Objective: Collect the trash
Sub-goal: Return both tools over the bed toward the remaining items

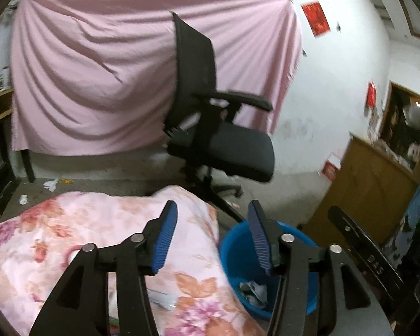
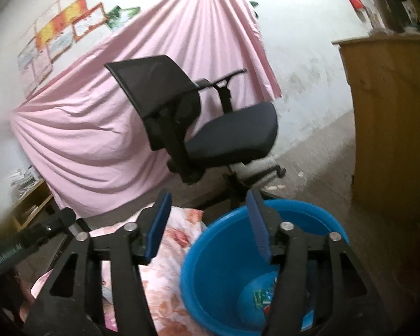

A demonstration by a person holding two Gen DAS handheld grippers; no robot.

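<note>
While both of my tools hang empty above the bed, I read the room from its biggest piece down. A pink sheet (image 1: pixel 142 67) drapes the far wall, and a black office chair (image 1: pixel 210 128) stands on the floor in front of it. Nearer me lies the floral quilt (image 1: pixel 126 224), and just beside its edge sits the blue basin (image 2: pixel 238 252) that serves as my bin; crumpled wrappers (image 1: pixel 252 291) already lie in its bottom. My left hand-held gripper (image 1: pixel 212 235) has its jaws spread wide with nothing between them, over the quilt's edge and the basin rim. My right hand-held gripper (image 2: pixel 210 224) is likewise spread and empty, above the basin. I judge I am between drops, looking for the next piece. Small white paper scraps (image 1: pixel 51 183) lie on the floor well away, near the wall, so the next move calls for a long reach down there.
</note>
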